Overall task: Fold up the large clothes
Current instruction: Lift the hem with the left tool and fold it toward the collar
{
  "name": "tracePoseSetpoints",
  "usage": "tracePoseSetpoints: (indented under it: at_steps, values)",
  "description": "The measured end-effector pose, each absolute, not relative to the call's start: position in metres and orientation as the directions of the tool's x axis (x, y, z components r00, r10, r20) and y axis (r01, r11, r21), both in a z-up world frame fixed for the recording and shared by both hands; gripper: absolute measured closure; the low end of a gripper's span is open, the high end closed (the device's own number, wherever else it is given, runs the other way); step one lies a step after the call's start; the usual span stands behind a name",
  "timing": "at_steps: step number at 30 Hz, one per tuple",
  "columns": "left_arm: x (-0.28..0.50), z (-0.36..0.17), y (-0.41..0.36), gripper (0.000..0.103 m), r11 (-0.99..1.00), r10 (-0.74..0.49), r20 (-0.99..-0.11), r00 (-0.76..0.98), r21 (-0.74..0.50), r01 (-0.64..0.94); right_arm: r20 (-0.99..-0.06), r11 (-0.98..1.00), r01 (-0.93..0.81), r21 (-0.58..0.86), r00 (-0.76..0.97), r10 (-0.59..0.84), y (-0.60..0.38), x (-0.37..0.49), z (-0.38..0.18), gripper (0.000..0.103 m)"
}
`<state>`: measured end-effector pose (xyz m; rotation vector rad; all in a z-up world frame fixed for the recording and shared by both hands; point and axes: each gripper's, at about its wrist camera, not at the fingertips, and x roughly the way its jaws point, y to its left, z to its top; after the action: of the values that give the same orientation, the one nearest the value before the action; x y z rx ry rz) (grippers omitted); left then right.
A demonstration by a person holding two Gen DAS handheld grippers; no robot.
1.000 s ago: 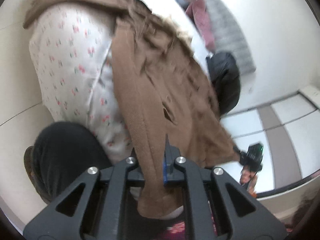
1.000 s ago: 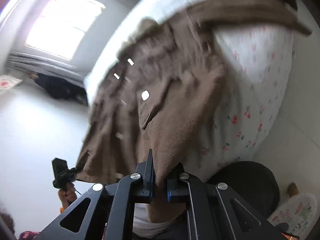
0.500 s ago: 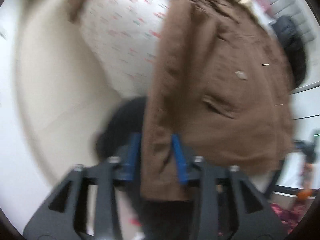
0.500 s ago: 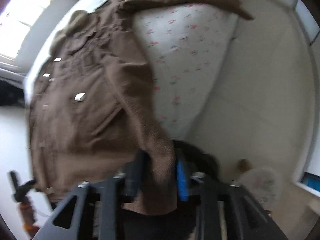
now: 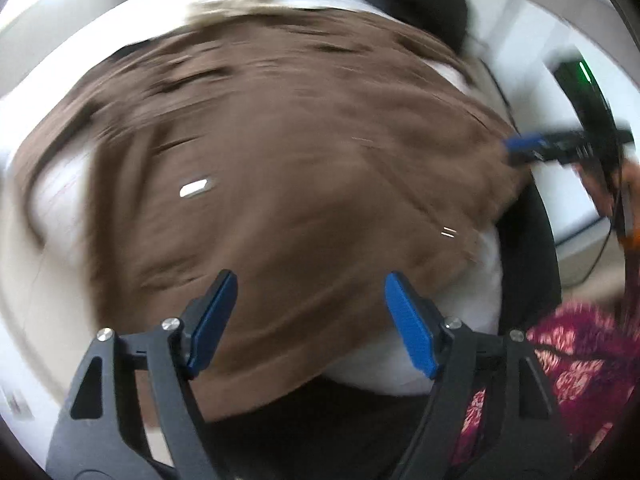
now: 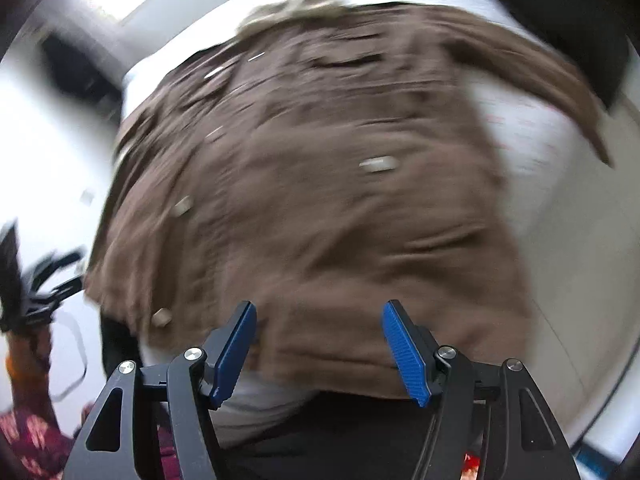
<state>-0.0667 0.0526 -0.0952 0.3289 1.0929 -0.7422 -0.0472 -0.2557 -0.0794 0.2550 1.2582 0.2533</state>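
Observation:
A large brown coat (image 5: 280, 152) with pale buttons lies spread over the bed; it also fills the right wrist view (image 6: 320, 184). Both views are motion-blurred. My left gripper (image 5: 310, 320) is open and empty, its blue pads apart just above the coat's near hem. My right gripper (image 6: 318, 346) is also open and empty over the near hem. The right gripper shows in the left wrist view (image 5: 520, 148) at the coat's right edge. The left gripper appears blurred in the right wrist view (image 6: 48, 288) at the far left.
A floral bedsheet (image 6: 532, 136) shows beside the coat. A dark garment (image 5: 420, 4) lies at the bed's far end. A black round stool (image 5: 528, 264) stands by the bed. The person's patterned red sleeve (image 5: 580, 364) is at the lower right.
Both grippers have opened and let go of the coat's hem. The coat, held up and hanging before, now lies spread on the bed. Both cameras have swung quickly.

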Motion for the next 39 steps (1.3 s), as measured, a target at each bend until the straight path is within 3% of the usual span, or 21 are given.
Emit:
tracePoseSetpoints:
  at_steps: [4,11,13,14,18,26,33,39]
  values:
    - [-0.085,-0.113,0.002,0.026,0.540,-0.403,-0.904,0.142,-0.110,0.834,-0.901,0.936,-0.118,0.332,0.255,0.352,-0.224,-0.052,-0.087,0.037]
    - [-0.094,-0.132,-0.028,0.026,0.427,-0.352,-0.926,0.137,-0.029,0.904,-0.885,0.919,-0.152,0.364,0.252,0.393,-0.214,-0.061,-0.089,0.037]
    - [-0.083,-0.133,-0.029,0.038,0.434,-0.348,-0.928,0.135,-0.032,0.900,-0.882,0.916,-0.160,0.367,0.254,0.398,-0.211,-0.064,-0.089,0.036]
    - [-0.078,-0.132,-0.029,0.053,0.444,-0.356,-0.926,0.122,-0.053,0.894,-0.880,0.915,-0.166,0.367,0.258,0.399,-0.210,-0.065,-0.087,0.036]
    - [-0.049,-0.118,-0.024,0.077,0.475,-0.480,-0.877,-0.012,-0.272,0.837,-0.863,0.897,-0.249,0.367,0.269,0.428,-0.191,-0.071,-0.081,0.037]
    - [-0.018,-0.112,-0.018,0.092,0.548,-0.559,-0.829,-0.028,-0.395,0.738,-0.810,0.802,-0.445,0.399,0.239,0.536,-0.144,-0.078,-0.071,0.037]
    - [0.000,-0.106,-0.021,0.095,0.602,-0.555,-0.831,0.032,-0.375,0.705,-0.818,0.801,-0.488,0.346,0.260,0.512,-0.128,-0.066,-0.072,0.037]
    - [0.007,-0.097,-0.011,0.096,0.610,-0.612,-0.791,0.007,-0.467,0.640,-0.831,0.824,-0.491,0.282,0.305,0.466,-0.133,-0.072,-0.064,0.037]
